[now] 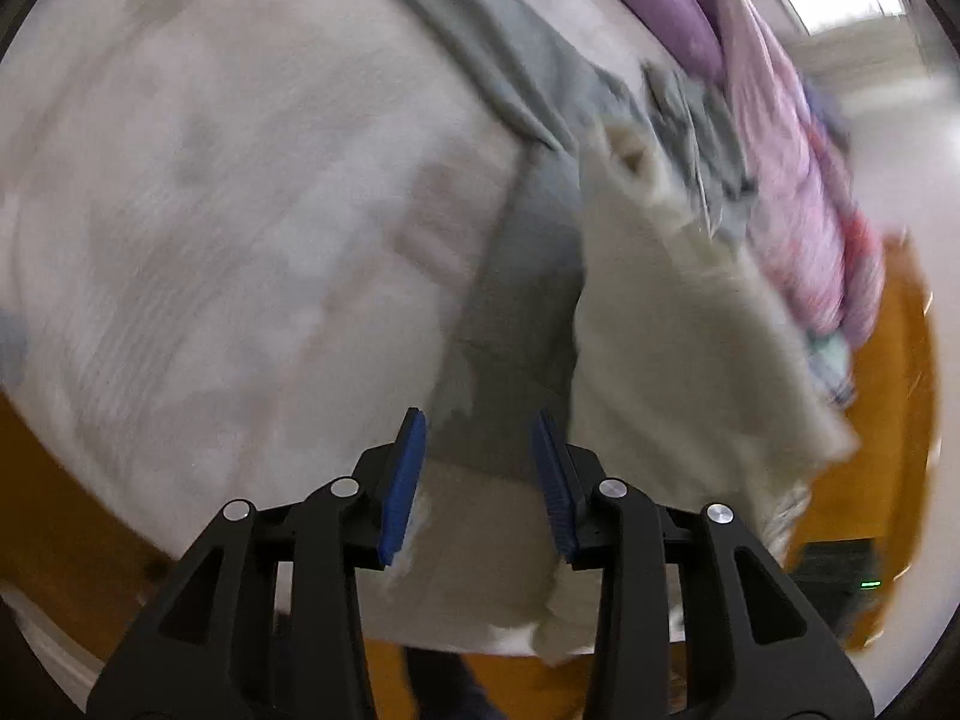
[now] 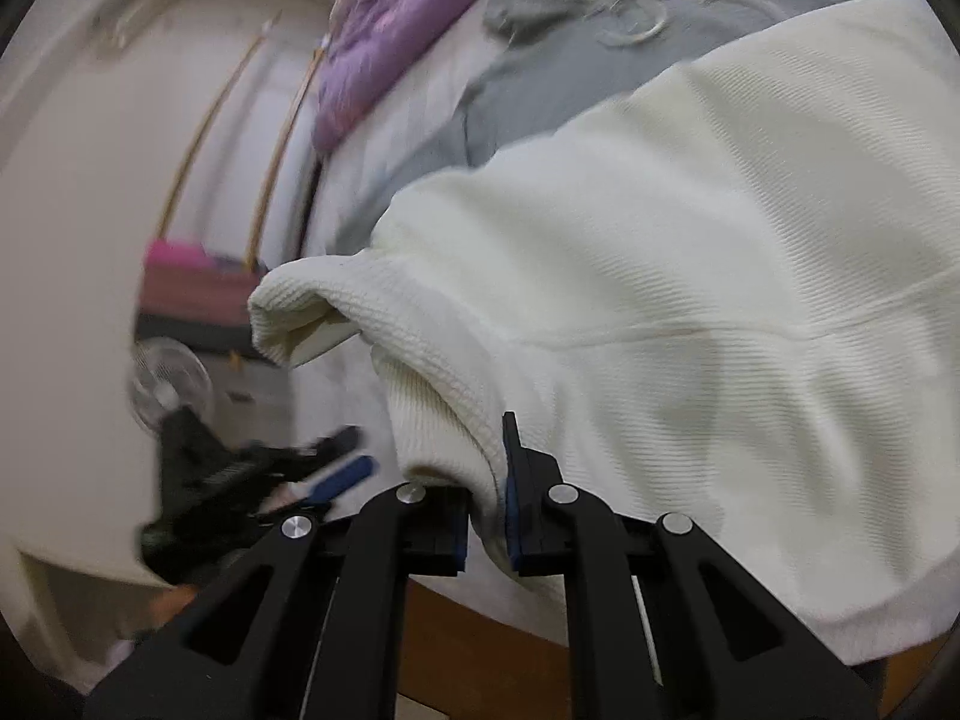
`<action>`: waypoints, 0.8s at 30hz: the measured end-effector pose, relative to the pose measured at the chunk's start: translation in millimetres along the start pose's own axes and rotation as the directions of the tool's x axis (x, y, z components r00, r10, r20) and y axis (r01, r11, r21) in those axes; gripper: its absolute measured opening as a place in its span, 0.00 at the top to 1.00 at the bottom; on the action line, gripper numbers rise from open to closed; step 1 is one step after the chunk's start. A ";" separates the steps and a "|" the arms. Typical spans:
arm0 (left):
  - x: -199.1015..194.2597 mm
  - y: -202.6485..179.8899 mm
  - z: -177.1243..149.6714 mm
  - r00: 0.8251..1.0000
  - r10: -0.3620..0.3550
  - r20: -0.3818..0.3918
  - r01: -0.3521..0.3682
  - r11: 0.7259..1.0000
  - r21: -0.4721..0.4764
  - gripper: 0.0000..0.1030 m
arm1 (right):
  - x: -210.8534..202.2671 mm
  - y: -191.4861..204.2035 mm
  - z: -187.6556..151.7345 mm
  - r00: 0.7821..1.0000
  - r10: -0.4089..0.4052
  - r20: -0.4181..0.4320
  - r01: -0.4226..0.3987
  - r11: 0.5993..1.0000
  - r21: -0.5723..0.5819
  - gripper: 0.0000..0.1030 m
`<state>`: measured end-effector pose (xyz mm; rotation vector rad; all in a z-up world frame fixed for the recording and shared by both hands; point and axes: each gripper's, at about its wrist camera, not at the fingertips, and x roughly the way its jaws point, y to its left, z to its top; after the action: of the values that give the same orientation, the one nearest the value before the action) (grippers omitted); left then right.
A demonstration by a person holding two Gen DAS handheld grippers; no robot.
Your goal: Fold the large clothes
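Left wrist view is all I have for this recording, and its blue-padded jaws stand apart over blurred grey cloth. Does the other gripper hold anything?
Observer: Yes. The right gripper is shut on a fold of the cream waffle-knit sweater.
Operator: Where on the sweater?
Observer: Near its bottom-left end in the right wrist view, below an open cuff-like end.
Operator: Can you see my gripper from there?
Observer: Yes, the left gripper shows blurred at the lower left, clear of the sweater.
Operator: Any detail on the grey cloth?
Observer: The grey hooded garment shows a pale drawstring on top.
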<state>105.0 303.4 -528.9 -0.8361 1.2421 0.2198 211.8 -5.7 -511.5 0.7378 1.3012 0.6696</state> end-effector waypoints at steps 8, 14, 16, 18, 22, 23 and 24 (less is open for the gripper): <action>52.2 -159.0 -12.2 0.996 -0.089 0.014 0.082 0.959 0.272 0.62 | -115.6 -61.9 9.9 0.987 0.007 0.162 -0.033 0.986 0.164 0.92; 102.4 -242.7 -54.3 0.985 -0.138 -0.099 0.166 0.907 0.386 0.55 | -168.7 -153.6 -13.5 0.972 -0.107 0.207 0.017 0.918 0.396 0.92; 119.3 -252.4 -67.1 0.987 -0.098 -0.125 0.141 0.904 0.403 0.50 | -167.7 -195.1 -24.6 0.973 -0.150 0.173 0.043 0.863 0.503 0.92; 132.2 -252.1 -72.5 0.987 -0.066 -0.149 0.120 0.913 0.389 0.49 | -165.3 -226.9 -34.1 0.973 -0.180 0.141 0.071 0.825 0.560 0.91; 144.8 -235.0 -80.3 0.988 0.024 -0.155 0.033 0.933 0.358 0.44 | -165.3 -232.1 -37.3 0.976 -0.198 0.089 0.127 0.853 0.506 0.83; 145.1 -227.9 -83.9 0.988 0.042 -0.151 0.013 0.938 0.347 0.39 | -167.9 -231.1 -37.4 0.975 -0.208 0.079 0.140 0.848 0.512 0.79; 142.8 -220.4 -87.4 0.988 0.047 -0.147 0.006 0.942 0.337 0.32 | -170.8 -230.3 -37.2 0.972 -0.225 0.069 0.158 0.842 0.515 0.73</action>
<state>215.4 52.4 -566.7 -0.5500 1.3849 -0.0431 155.6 -276.1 -597.1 1.0406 1.4259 0.1018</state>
